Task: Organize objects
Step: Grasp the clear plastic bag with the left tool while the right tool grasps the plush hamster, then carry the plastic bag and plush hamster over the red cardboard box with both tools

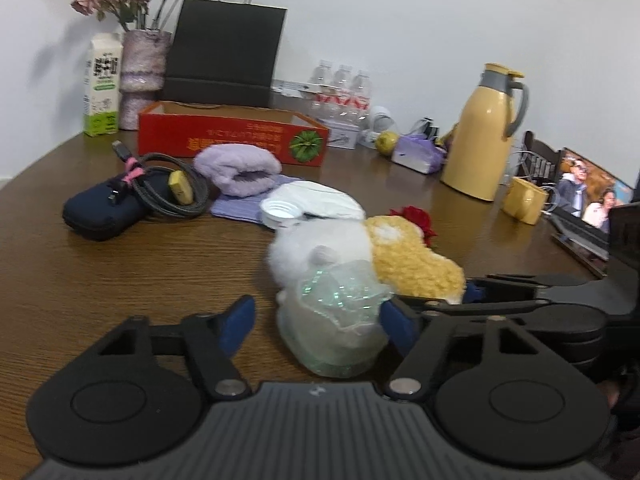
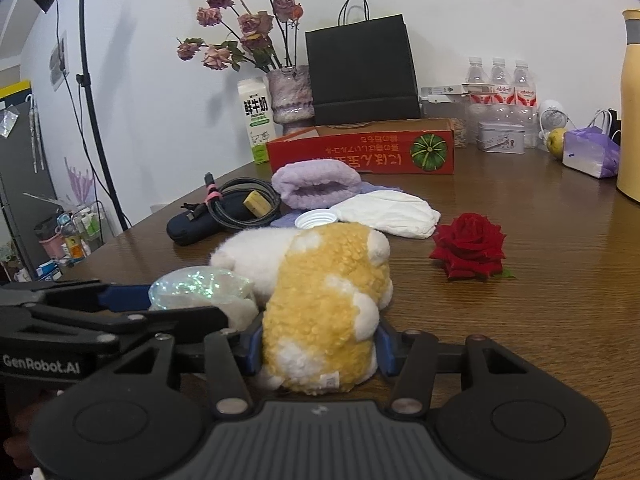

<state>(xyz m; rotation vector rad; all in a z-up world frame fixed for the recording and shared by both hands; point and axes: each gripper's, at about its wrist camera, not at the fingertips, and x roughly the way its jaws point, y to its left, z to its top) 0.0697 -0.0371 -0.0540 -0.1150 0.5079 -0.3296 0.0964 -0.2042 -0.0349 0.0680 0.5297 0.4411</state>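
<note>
A white and yellow plush toy (image 2: 320,300) lies on the wooden table (image 2: 540,320). My right gripper (image 2: 318,346) is shut on its near end, blue pads pressed into both sides. A crumpled iridescent plastic wrapper (image 1: 340,320) lies against the plush (image 1: 400,264). My left gripper (image 1: 320,320) is open around the wrapper; its right pad touches it, the left pad stands apart. The wrapper also shows in the right wrist view (image 2: 200,288). A red rose (image 2: 468,246) lies to the right. A red cardboard box (image 2: 360,148) stands open at the back.
Behind the plush lie a white cloth (image 2: 388,212), a bottle cap (image 2: 316,218), a purple fuzzy roll (image 2: 316,182), a coiled cable (image 2: 244,200) on a dark pouch (image 1: 104,212). At the back stand a milk carton (image 1: 102,88), vase (image 1: 144,76), black bag (image 1: 224,52), water bottles (image 1: 340,88), yellow thermos (image 1: 480,136) and mug (image 1: 524,200).
</note>
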